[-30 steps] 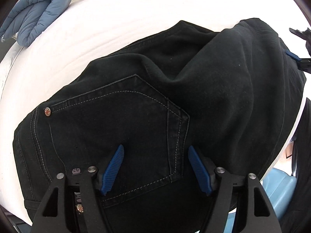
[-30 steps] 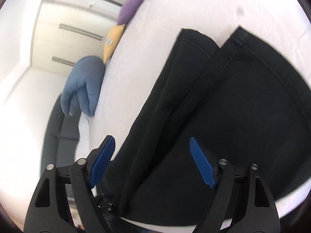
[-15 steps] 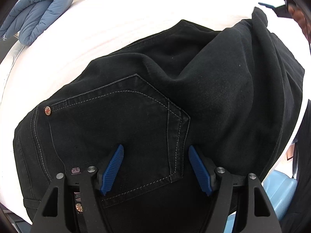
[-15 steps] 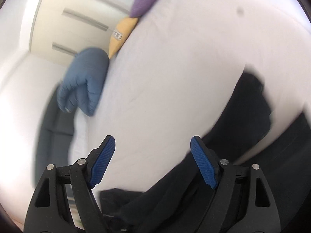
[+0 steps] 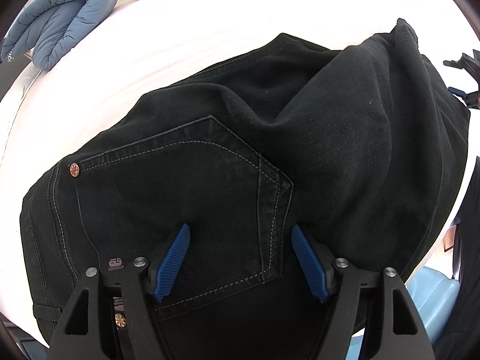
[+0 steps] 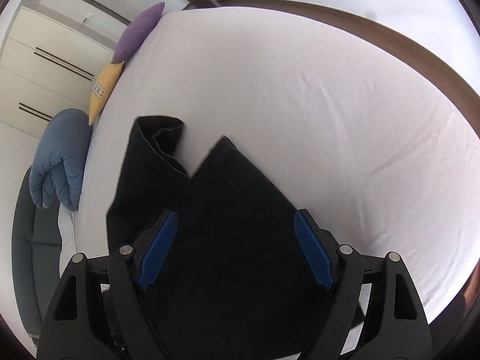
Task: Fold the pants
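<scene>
Black jeans [image 5: 270, 165] lie on the white bed sheet [image 5: 180, 30], back pocket up, with the legs folded over the seat at the right. My left gripper [image 5: 240, 258] points down at the pocket, open, its blue pads astride the pocket's lower corner. In the right wrist view the two hemmed leg ends [image 6: 234, 225] lie side by side on the sheet [image 6: 330, 120]. My right gripper [image 6: 235, 249] hangs above them, its jaws closing slightly; the cloth lies under the gap and the pads do not press on it. Part of that gripper [image 5: 462, 90] shows at the left wrist view's right edge.
A rolled blue duvet [image 6: 57, 156], a yellow pillow [image 6: 103, 90] and a purple pillow [image 6: 138, 30] line the bed's left side. A brown bed frame [image 6: 390, 39] rims the far edge. A light blue seat [image 5: 435, 300] stands beside the near edge.
The right gripper swung away over bare sheet and back over the leg ends. The folded leg's tip, lifted half a second ago, has settled. The left gripper stayed put.
</scene>
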{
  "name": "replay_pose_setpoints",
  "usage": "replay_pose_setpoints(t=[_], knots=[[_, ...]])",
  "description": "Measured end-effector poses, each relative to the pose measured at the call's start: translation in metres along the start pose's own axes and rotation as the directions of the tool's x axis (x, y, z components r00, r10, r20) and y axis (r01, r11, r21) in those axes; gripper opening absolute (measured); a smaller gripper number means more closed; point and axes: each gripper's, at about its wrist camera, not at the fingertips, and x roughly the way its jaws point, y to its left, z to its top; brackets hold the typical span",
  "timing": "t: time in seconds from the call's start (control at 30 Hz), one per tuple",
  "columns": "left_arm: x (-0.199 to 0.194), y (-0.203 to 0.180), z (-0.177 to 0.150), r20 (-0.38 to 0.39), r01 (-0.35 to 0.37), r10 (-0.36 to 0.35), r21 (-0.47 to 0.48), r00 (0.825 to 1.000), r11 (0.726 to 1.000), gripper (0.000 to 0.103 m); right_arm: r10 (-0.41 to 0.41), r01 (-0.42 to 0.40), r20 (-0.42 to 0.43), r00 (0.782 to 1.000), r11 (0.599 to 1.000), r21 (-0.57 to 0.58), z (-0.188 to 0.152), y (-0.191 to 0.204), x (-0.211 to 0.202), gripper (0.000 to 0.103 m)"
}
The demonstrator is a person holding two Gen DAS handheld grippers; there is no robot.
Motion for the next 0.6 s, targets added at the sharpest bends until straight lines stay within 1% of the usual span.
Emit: replay_pose_setpoints(t=[0.03, 0.07, 0.1, 0.13, 0.17, 0.2, 0.23, 0.27, 0.33, 0.37, 0.4, 0.47, 0.5, 0.53, 0.57, 0.6], knots=[[0.000, 0.000, 0.000, 0.000, 0.000, 0.000, -0.001, 1.000, 1.000, 0.073, -0.075, 0.076, 0.023, 0.997, 0.997, -0.032, -0.005, 0.004, -0.006, 0.078], [0.000, -0.001, 0.000, 0.000, -0.001, 0.001, -0.002, 1.000, 1.000, 0.073, -0.142, 0.145, 0.064, 0.988, 0.988, -0.048, -0.007, 0.003, -0.016, 0.078], [0.000, -0.002, 0.000, 0.001, -0.003, 0.003, -0.004, 1.000, 1.000, 0.073, -0.138, 0.141, 0.101, 0.985, 0.989, -0.030, -0.008, -0.002, -0.028, 0.078], [0.000, -0.002, 0.000, 0.004, -0.006, 0.006, -0.007, 1.000, 1.000, 0.073, -0.112, 0.112, 0.119, 0.987, 0.994, 0.006, -0.008, -0.013, -0.036, 0.078], [0.000, -0.003, 0.000, 0.005, -0.007, 0.007, -0.009, 1.000, 1.000, 0.073, -0.112, 0.108, 0.114, 0.987, 0.993, 0.042, -0.006, -0.024, -0.040, 0.078], [0.000, -0.003, -0.001, 0.007, -0.009, 0.009, -0.010, 1.000, 1.000, 0.073, -0.126, 0.120, 0.084, 0.988, 0.990, 0.072, -0.006, -0.033, -0.037, 0.079], [0.001, -0.004, -0.001, 0.008, -0.009, 0.009, -0.009, 1.000, 1.000, 0.073, -0.109, 0.104, 0.068, 0.992, 0.992, 0.077, -0.008, -0.034, -0.035, 0.079], [0.000, -0.003, -0.001, 0.008, -0.008, 0.008, -0.008, 1.000, 1.000, 0.073, -0.092, 0.089, 0.052, 0.994, 0.994, 0.065, -0.009, -0.037, -0.030, 0.079], [-0.001, -0.004, -0.002, 0.004, -0.006, 0.006, -0.004, 1.000, 1.000, 0.073, -0.094, 0.094, 0.013, 0.995, 0.995, 0.010, -0.011, -0.032, -0.027, 0.079], [-0.001, -0.004, -0.002, 0.003, -0.006, 0.006, -0.003, 1.000, 1.000, 0.073, -0.094, 0.094, -0.011, 0.996, 0.996, -0.008, -0.017, -0.026, -0.023, 0.079], [-0.001, -0.004, -0.001, 0.004, -0.006, 0.006, -0.003, 1.000, 1.000, 0.073, -0.086, 0.086, -0.035, 0.996, 0.996, 0.000, -0.018, -0.025, -0.021, 0.079], [-0.001, -0.003, -0.002, 0.010, -0.005, 0.005, -0.006, 1.000, 1.000, 0.073, -0.027, 0.031, -0.065, 0.998, 0.998, 0.056, -0.019, -0.034, -0.022, 0.078], [-0.001, -0.003, -0.003, 0.015, -0.005, 0.005, -0.008, 1.000, 1.000, 0.073, -0.010, 0.015, -0.080, 0.997, 0.997, 0.072, -0.022, -0.036, -0.018, 0.067], [-0.001, -0.003, -0.003, 0.020, -0.005, 0.005, -0.008, 1.000, 1.000, 0.073, -0.019, 0.025, -0.106, 0.994, 0.998, 0.053, -0.024, -0.034, -0.014, 0.057], [-0.001, -0.002, -0.005, 0.022, -0.004, 0.004, -0.006, 1.000, 1.000, 0.073, -0.036, 0.039, -0.132, 0.991, 0.999, 0.017, -0.024, -0.028, -0.009, 0.034], [-0.002, -0.002, -0.006, 0.023, -0.002, 0.002, -0.004, 1.000, 1.000, 0.073, -0.035, 0.034, -0.158, 0.987, 0.999, -0.006, -0.029, -0.025, -0.002, 0.020]])
